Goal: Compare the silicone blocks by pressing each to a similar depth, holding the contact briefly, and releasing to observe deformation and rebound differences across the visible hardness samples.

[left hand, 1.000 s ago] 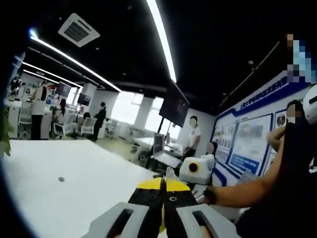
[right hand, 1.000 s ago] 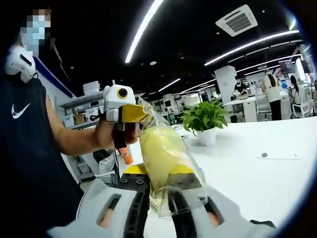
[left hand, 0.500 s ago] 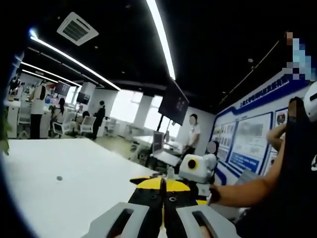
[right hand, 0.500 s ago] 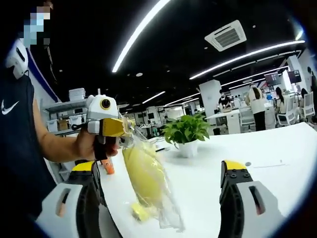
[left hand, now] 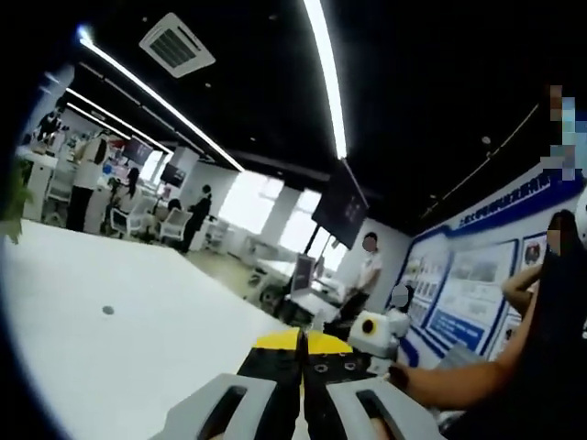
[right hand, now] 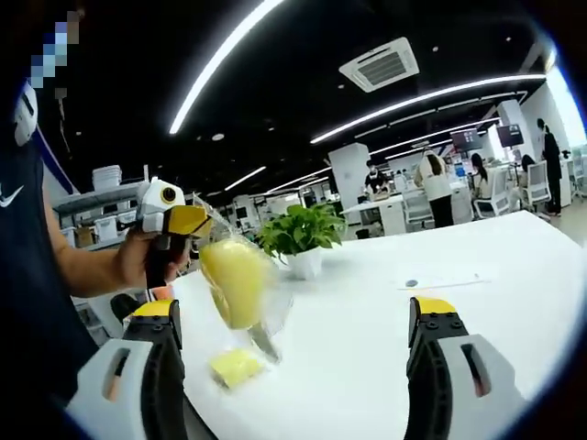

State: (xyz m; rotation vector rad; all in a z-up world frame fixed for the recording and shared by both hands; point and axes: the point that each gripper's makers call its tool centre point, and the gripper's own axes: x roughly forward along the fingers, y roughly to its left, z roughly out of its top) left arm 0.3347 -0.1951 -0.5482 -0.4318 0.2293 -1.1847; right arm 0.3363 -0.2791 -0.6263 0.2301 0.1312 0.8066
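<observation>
White table (right hand: 440, 312) spreads under me, office behind. My left gripper (right hand: 188, 222) is clamped on a clear bag (right hand: 240, 284) holding a yellow block (right hand: 235, 280); another block (right hand: 236, 367) lies on the table. My right gripper (right hand: 298, 335) gapes wide, holding nothing.

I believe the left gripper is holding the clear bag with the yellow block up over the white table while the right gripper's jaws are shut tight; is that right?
Not quite: the right gripper has its jaws wide open and holds nothing, as the right gripper view shows. The rest stands: the left gripper holds the clear bag with the yellow block up over the white table.
</observation>
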